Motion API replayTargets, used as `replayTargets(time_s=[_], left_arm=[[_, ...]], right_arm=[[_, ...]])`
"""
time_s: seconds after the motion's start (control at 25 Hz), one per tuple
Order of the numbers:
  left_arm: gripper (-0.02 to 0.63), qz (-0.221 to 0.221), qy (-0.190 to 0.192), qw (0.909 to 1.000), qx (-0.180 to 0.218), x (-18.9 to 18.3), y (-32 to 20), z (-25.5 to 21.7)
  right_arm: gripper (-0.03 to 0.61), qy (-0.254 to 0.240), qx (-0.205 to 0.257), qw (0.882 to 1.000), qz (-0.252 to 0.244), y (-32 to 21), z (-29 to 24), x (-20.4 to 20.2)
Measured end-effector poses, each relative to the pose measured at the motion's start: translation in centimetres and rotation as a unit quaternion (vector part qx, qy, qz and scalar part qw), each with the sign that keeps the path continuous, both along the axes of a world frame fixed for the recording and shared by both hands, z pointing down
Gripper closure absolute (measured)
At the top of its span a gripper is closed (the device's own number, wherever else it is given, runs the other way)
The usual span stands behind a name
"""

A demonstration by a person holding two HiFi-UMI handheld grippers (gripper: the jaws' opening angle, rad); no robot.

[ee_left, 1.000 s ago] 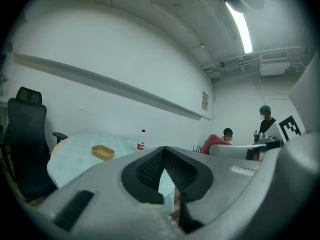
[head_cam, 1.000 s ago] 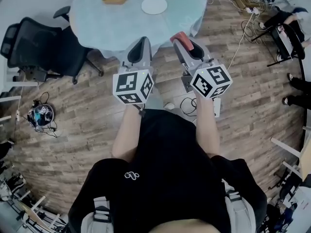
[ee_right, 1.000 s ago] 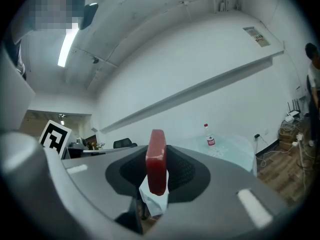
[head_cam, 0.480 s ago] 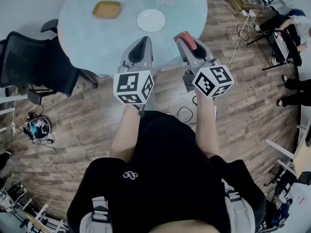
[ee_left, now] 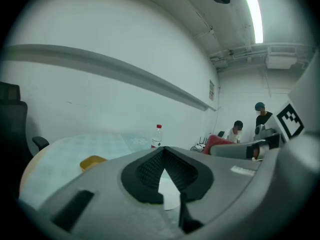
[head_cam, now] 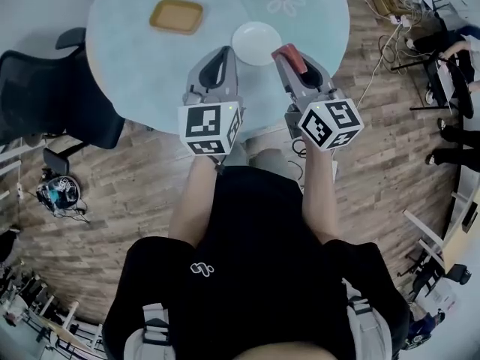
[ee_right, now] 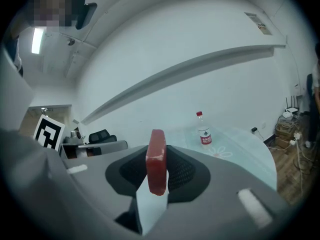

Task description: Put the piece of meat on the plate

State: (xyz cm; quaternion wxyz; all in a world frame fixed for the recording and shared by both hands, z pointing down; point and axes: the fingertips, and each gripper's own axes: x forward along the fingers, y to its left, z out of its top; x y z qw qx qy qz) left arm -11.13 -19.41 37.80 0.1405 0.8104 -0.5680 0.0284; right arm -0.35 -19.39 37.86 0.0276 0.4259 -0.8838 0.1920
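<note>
**Head view.** Two outstretched forearms reach over a round table under a pale blue cloth. On it lie a round white plate and, apart to its left, a shallow yellow tray. The right gripper clamps a red slab of meat just beside the plate's rim.

**Left gripper view.** The left gripper has its jaw tips together, with nothing between them.

**Right gripper view.** The meat stands on edge between the pads. A clear bottle bears a red label whose print is unreadable.

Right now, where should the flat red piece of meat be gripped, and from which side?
Across its two broad faces, as the right gripper holds it. The flat red piece of meat is a thin slab standing on edge, so the pads meet flat surfaces from either side.
</note>
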Motion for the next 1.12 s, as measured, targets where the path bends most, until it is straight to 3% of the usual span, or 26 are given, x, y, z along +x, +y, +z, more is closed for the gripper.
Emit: replayTargets(time_s=[0.24, 0.56, 0.8, 1.0, 1.12], left_arm=[[0.618, 0.008, 0.008, 0.9990, -0.042, 0.9, -2.8, 3.3], [0.618, -0.001, 0.000, 0.9944, -0.106, 2.2, -1.9, 7.2], [0.618, 0.006, -0.064, 0.9892, -0.131, 2.1, 0.1, 8.3], [0.618, 0.012, -0.069, 0.9876, -0.141, 2.9, 0.7, 8.6], [0.618, 0.009, -0.090, 0.9861, -0.140, 2.6, 0.6, 9.1]], right_arm=[[0.476, 0.022, -0.045, 0.999, 0.009, -2.9, 3.6, 0.7], [0.476, 0.050, -0.099, 0.994, -0.021, -3.4, 8.7, 0.8], [0.476, 0.073, -0.128, 0.989, -0.028, -4.9, 11.9, -1.0], [0.476, 0.090, -0.142, 0.984, -0.056, -7.5, 14.3, -2.4], [0.476, 0.094, -0.153, 0.981, -0.070, -8.5, 16.1, -3.4]])
